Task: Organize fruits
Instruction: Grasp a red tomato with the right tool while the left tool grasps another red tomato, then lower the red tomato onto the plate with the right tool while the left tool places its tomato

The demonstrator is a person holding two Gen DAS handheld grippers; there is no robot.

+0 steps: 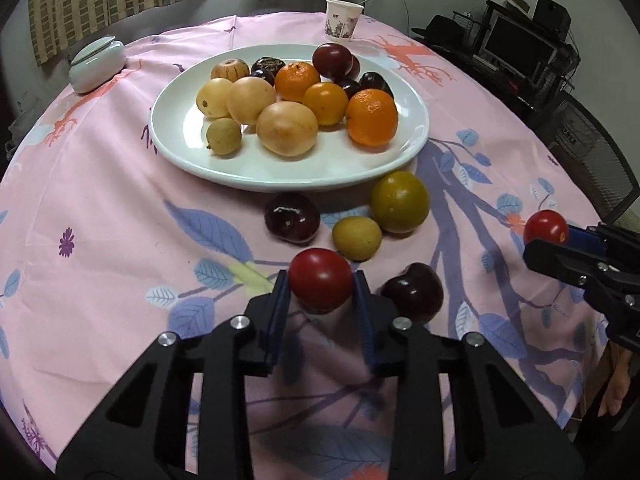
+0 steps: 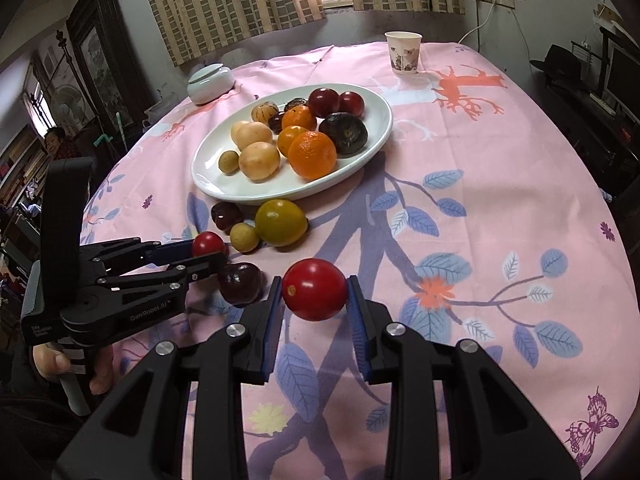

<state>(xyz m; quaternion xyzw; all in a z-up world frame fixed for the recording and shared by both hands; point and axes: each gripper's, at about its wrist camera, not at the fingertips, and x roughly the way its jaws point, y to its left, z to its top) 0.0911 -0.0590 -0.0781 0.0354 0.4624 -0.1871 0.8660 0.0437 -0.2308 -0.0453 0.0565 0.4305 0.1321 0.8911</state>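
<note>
A white oval plate (image 1: pixel 412 132) (image 2: pixel 376 136) holds several fruits: oranges, pale yellow fruits, dark plums. My left gripper (image 1: pixel 320 284) (image 2: pixel 208 250) is shut on a red cherry tomato (image 1: pixel 320 278) (image 2: pixel 207 243) just above the cloth. My right gripper (image 2: pixel 314 290) (image 1: pixel 546 236) is shut on another red cherry tomato (image 2: pixel 314 289) (image 1: pixel 545 226). Loose on the cloth in front of the plate lie a green-yellow fruit (image 1: pixel 399 202) (image 2: pixel 281 222), a small yellow-green fruit (image 1: pixel 357 238) (image 2: pixel 245 237), and two dark plums (image 1: pixel 292 218) (image 1: pixel 414 292) (image 2: pixel 226 215) (image 2: pixel 240 283).
A pink patterned tablecloth (image 1: pixel 100 220) (image 2: pixel 500 180) covers the round table. A paper cup (image 1: pixel 343 20) (image 2: pixel 403 53) and a pale green lidded jar (image 1: pixel 96 64) (image 2: pixel 210 82) stand at the back. A chair (image 1: pixel 592 160) and desk clutter stand at the right.
</note>
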